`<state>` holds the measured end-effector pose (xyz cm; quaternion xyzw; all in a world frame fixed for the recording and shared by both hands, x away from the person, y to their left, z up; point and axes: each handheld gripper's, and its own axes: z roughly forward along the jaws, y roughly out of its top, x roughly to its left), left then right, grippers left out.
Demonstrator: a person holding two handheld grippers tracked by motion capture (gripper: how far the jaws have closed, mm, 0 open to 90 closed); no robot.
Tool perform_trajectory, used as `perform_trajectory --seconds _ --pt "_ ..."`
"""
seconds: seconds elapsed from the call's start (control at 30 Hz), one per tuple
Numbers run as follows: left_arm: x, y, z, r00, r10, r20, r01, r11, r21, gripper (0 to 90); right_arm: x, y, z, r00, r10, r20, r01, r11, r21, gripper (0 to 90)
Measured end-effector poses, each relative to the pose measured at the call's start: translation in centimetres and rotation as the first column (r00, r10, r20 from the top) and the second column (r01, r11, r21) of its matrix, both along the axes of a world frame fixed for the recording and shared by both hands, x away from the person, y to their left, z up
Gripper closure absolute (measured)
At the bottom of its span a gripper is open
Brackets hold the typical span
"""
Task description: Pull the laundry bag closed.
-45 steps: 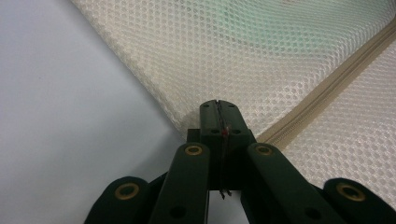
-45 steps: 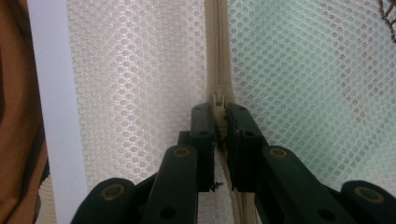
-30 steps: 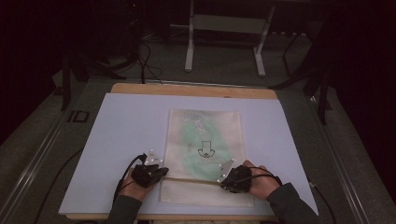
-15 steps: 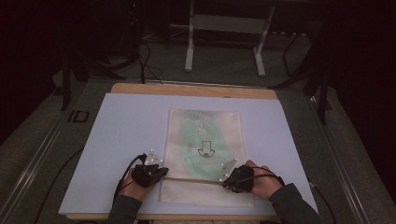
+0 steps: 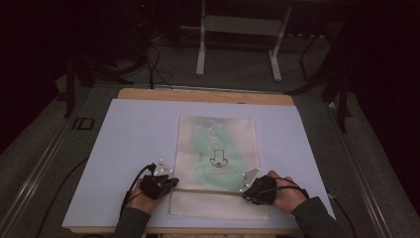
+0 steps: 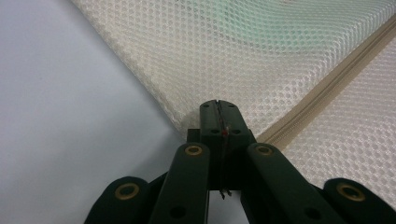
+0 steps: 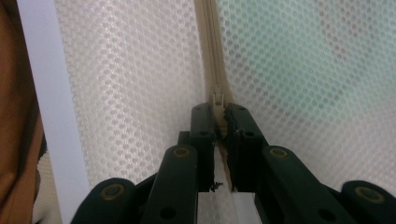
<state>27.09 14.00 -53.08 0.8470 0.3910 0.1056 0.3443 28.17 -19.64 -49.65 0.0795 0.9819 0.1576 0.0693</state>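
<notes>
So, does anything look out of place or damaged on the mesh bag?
Nothing stands out. The mesh bag lies flat and square on the white sheet, its weave unbroken. The left tool and right tool are shut at the zipper ends.

Green item (image 5: 208, 153) inside mesh bag (image 5: 218, 134) blurred; print on bag unreadable.

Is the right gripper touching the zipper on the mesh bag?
Touching. The right gripper view shows the right gripper with its jaws closed on the zipper of the mesh bag, the zipper's end pinched between them.
</notes>
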Motion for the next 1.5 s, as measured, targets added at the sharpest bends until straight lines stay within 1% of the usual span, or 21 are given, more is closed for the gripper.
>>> perform_trajectory --seconds 0.07,0.33,0.43,0.7,0.73,0.8,0.83,0.93,1.1,1.33,1.47,1.5 --pt "0.0 0.0 0.0 1.0 0.0 0.001 0.0 1.0 0.0 89.6 0.0 -0.3 0.1 0.9999 -0.01 -0.002 0.01 0.9999 0.001 82.4" --pt "0.0 0.0 0.0 1.0 0.001 -0.001 -0.001 1.0 -0.001 89.5 0.0 -0.4 0.1 1.0 -0.004 -0.001 0.004 1.0 -0.004 82.5" --pt "0.0 0.0 0.0 1.0 -0.001 -0.002 0.001 1.0 -0.002 89.6 0.0 -0.5 0.1 1.0 -0.008 0.0 0.008 0.9998 -0.016 82.5" --pt "0.0 0.0 0.0 1.0 0.0 -0.001 0.0 1.0 -0.002 89.6 0.0 -1.5 0.1 0.9997 -0.025 -0.009 0.025 0.9996 -0.011 82.5" --pt "0.0 0.0 0.0 1.0 -0.001 -0.001 0.001 1.0 -0.002 89.6 0.0 -1.6 0.1 0.9996 -0.028 -0.007 0.028 0.9994 -0.019 82.5" --pt "0.0 0.1 0.0 1.0 -0.001 -0.002 0.001 1.0 -0.005 89.6 0.0 -1.8 0.1 0.9995 -0.031 -0.004 0.031 0.9995 -0.004 82.5" --pt "0.0 0.1 0.0 1.0 0.0 -0.002 0.0 1.0 -0.005 89.6 0.0 -1.9 0.0 0.9993 -0.037 -0.004 0.037 0.9992 -0.013 82.4" --pt "0.0 0.1 0.0 1.0 0.0 -0.001 0.0 1.0 -0.003 89.5 0.0 -2.4 -0.1 0.9986 -0.051 -0.011 0.051 0.9985 -0.019 82.5" --pt "0.0 0.1 0.0 1.0 0.0 -0.001 0.0 1.0 -0.003 89.5 -0.1 -3.2 0.0 0.9978 -0.066 -0.005 0.066 0.9976 -0.023 82.4" --pt "0.0 0.0 0.0 1.0 0.002 0.001 -0.002 1.0 -0.002 89.5 0.0 -4.1 0.2 0.9966 -0.081 -0.016 0.08 0.9963 -0.029 82.4" --pt "-0.1 0.0 0.0 1.0 0.004 0.001 -0.004 1.0 -0.002 89.5 0.1 -4.5 0.4 0.9962 -0.086 -0.012 0.085 0.9957 -0.036 82.4" --pt "-0.1 0.0 0.0 1.0 0.004 0.002 -0.004 1.0 0.0 89.5 0.1 -4.6 0.4 0.9957 -0.091 -0.016 0.091 0.9954 -0.031 82.4"
